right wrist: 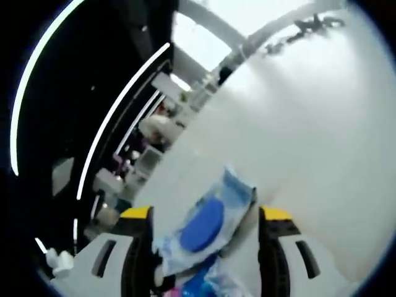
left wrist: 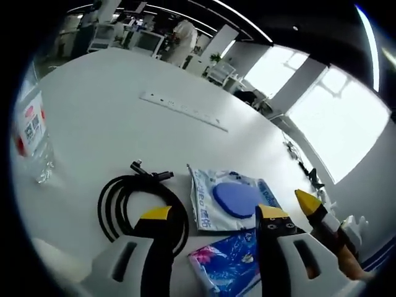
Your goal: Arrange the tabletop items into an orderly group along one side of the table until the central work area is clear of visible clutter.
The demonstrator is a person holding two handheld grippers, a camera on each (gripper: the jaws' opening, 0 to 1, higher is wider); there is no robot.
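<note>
On the bench (left wrist: 111,105), in the left gripper view, a coiled cable (left wrist: 133,201) lies near, left of a wipes pack (left wrist: 232,201). A second packet (left wrist: 226,263) lies nearer than the wipes pack, just beside it. A power strip (left wrist: 182,111) lies farther back, well apart. A bottle (left wrist: 31,133) stands at the far left edge.

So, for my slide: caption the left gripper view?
Open left tongs over a coiled black cable and wipes packet on a white table.
</note>
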